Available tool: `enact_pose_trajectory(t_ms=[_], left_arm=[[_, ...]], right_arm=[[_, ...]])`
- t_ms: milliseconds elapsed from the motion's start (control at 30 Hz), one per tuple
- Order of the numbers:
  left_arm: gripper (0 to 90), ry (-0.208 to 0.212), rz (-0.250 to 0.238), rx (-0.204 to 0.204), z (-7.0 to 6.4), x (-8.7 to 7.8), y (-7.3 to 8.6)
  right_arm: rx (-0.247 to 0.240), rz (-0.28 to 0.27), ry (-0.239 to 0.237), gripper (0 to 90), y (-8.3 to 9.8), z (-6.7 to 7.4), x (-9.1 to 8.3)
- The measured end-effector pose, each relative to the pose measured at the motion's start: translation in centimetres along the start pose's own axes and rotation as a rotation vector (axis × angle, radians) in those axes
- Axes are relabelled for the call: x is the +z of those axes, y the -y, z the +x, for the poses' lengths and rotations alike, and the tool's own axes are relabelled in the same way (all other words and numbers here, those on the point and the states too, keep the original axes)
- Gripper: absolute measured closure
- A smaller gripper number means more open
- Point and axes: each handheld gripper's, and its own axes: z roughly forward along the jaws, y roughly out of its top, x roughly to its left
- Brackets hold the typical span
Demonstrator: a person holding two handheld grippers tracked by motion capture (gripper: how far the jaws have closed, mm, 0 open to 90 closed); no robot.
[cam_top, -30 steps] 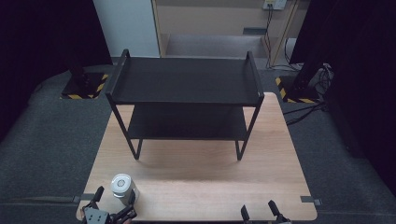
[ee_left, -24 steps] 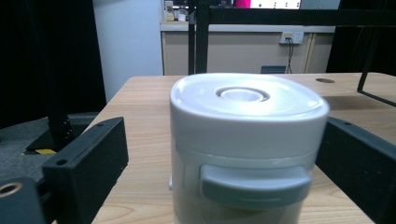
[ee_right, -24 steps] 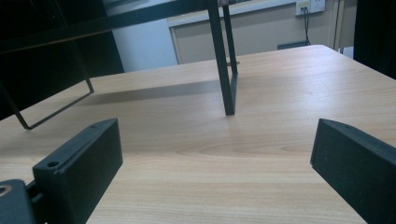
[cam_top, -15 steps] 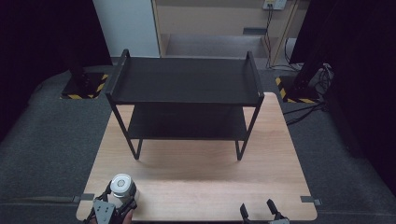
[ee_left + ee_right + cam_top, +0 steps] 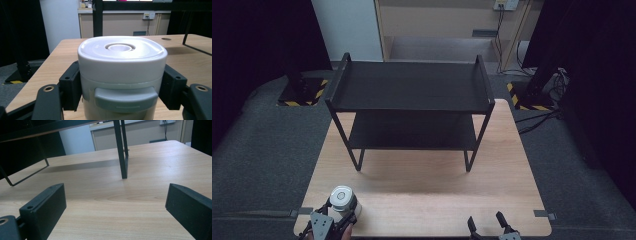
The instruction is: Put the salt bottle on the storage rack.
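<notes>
We log a smooth white round-cornered canister [image 5: 121,75] with a grey front tab at the wooden table's [image 5: 422,195] near-left corner, pinched by the left gripper [image 5: 341,214]. Right gripper [image 5: 115,212] spread wide over bare wood. The black two-tier metal shelf [image 5: 409,92] stands well beyond. Both grippers are cut off at the near edge.

Main thing in the way is the black two-tier shelf [image 5: 409,107], taking up the table's [image 5: 512,165] whole 12 o'clock half. Its thin legs land around mid-table, and you can get between them to the low shelf. The strip of bare wood from 3 round to 6 o'clock is wide open. The right gripper [image 5: 490,226] at 5 o'clock has its jaws spread over nothing but bare wood. At 7 o'clock the white canister [image 5: 122,75] fills the left gripper [image 5: 332,219], both jaws pressed on its sides.
</notes>
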Motion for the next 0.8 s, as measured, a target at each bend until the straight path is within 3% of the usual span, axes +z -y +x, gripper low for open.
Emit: enact_pose_trajectory(t_ms=[167,467,700,800], left_arm=[[30.6,0.016,-0.025,0.002,-0.3,-0.2,-2.1],[30.7,0.074,-0.058,0.008,-1.3,0.6,-7.9],[30.7,0.113,-0.079,0.010,-1.8,1.6,-10.3],[30.7,0.134,-0.083,-0.008,-1.8,2.5,-11.6]], right_arm=[[-0.008,-0.009,-0.007,3.6,-0.3,0.1,0.1],[-0.013,-0.038,-0.014,3.8,-1.1,0.2,0.1],[-0.006,-0.041,-0.011,4.0,-1.2,0.1,0.0],[-0.002,-0.044,-0.008,4.2,-1.3,0.0,-0.1]])
